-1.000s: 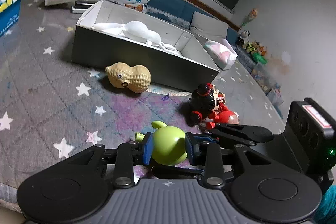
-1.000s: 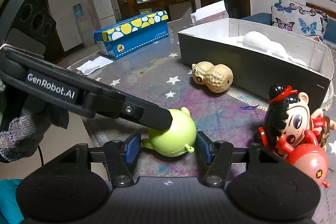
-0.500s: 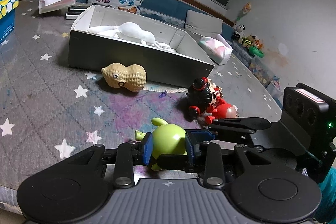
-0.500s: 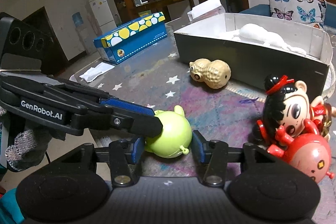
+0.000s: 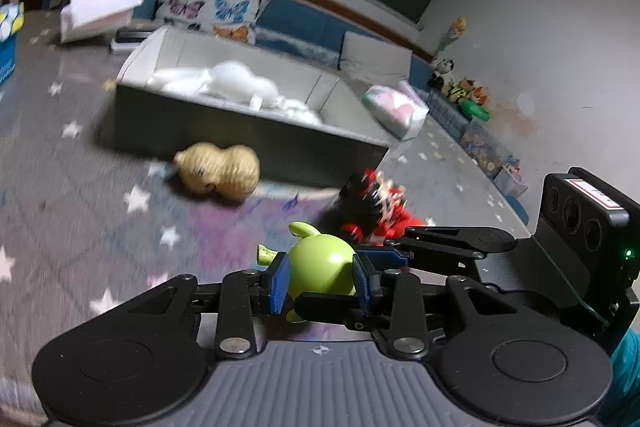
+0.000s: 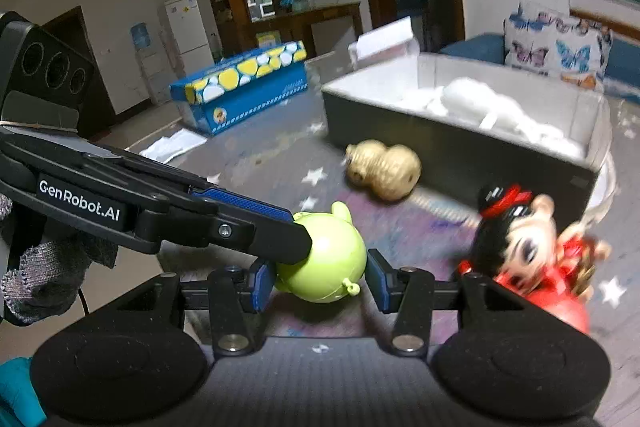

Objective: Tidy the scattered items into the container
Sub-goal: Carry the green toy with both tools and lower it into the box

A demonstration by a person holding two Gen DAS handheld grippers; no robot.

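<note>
A green round toy (image 5: 320,267) sits low in both wrist views. My left gripper (image 5: 320,283) is shut on it, blue pads pressed to its sides. My right gripper (image 6: 320,283) is shut on the same green toy (image 6: 328,263) from another side. In the right wrist view a left finger (image 6: 240,223) reaches in across it. The grey box (image 5: 240,131) stands behind and holds a white plush (image 5: 240,87). A tan peanut toy (image 5: 220,171) and a red doll (image 5: 372,203) lie on the starred cloth in front of the grey box (image 6: 440,147).
A blue box with yellow dots (image 6: 240,91) stands at the far left of the table. A white tissue box (image 5: 100,7) sits behind the grey box, and a pink and white bag (image 5: 396,107) lies at its right end. Papers (image 6: 172,147) lie on the floor past the table edge.
My right gripper's jaws have narrowed onto the green toy. Both views are now blurred and the background has shifted a little. The left grip stays the same.
</note>
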